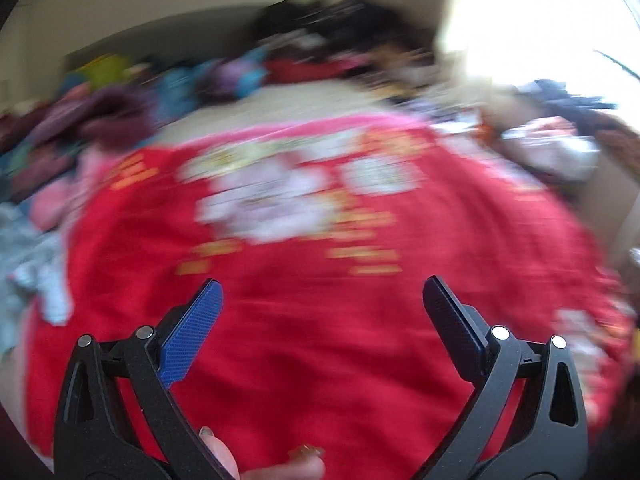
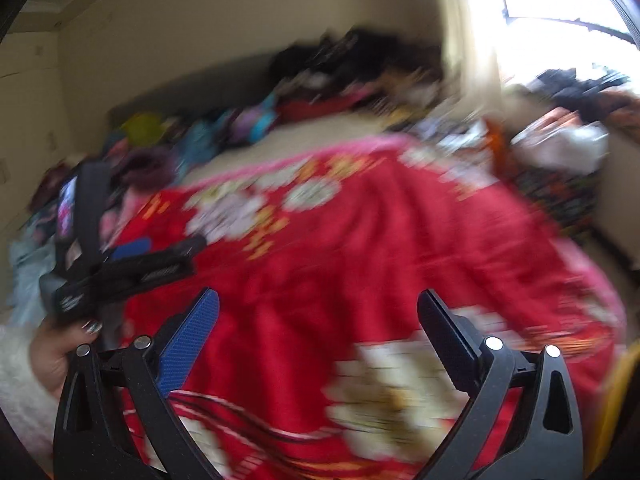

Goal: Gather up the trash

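Note:
Both views are motion-blurred. My left gripper [image 1: 322,286] is open and empty above a red blanket [image 1: 320,340] with white flower prints that covers a bed. My right gripper [image 2: 318,300] is open and empty above the same blanket [image 2: 360,260]. The left gripper [image 2: 160,258] also shows in the right wrist view, at the left, held in a hand. No single piece of trash can be made out; white crumpled things [image 1: 556,148] lie at the bed's right side, and they also show in the right wrist view [image 2: 568,144].
Piles of coloured clothes [image 1: 120,120] line the bed's left and far edges, with a dark heap [image 1: 352,24] by the wall. A bright window [image 1: 540,20] is at the right. A pale grey cloth [image 1: 32,264] lies at the left.

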Demonstrator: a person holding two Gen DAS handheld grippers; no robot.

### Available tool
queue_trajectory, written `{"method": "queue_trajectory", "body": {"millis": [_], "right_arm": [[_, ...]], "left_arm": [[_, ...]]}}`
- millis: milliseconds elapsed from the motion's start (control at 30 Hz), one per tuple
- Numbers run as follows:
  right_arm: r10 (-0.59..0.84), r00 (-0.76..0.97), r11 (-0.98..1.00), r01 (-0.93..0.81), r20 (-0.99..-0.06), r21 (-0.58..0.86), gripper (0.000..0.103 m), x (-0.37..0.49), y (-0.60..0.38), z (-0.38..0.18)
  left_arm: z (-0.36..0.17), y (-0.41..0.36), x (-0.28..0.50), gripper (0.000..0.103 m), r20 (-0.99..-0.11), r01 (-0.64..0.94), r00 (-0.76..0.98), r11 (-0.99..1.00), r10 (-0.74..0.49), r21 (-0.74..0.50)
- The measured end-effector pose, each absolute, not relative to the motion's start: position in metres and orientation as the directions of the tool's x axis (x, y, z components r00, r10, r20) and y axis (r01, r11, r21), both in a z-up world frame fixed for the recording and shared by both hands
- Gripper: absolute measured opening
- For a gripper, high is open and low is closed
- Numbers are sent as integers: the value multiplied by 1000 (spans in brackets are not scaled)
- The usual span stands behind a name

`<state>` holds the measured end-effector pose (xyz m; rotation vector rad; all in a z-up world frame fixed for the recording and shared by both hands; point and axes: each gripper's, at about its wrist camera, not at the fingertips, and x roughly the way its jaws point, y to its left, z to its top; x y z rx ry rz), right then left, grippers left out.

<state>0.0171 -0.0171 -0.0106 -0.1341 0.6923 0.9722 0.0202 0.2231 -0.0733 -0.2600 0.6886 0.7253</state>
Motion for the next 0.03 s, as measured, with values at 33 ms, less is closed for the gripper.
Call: {"method": "queue_trajectory", "body": {"millis": [33], "right_arm": [[706, 316, 549, -809, -634, 208, 97, 18, 11, -22]], "left_arm": [[-85, 248, 17, 92, -679, -732, 482, 681, 553, 35]]}}
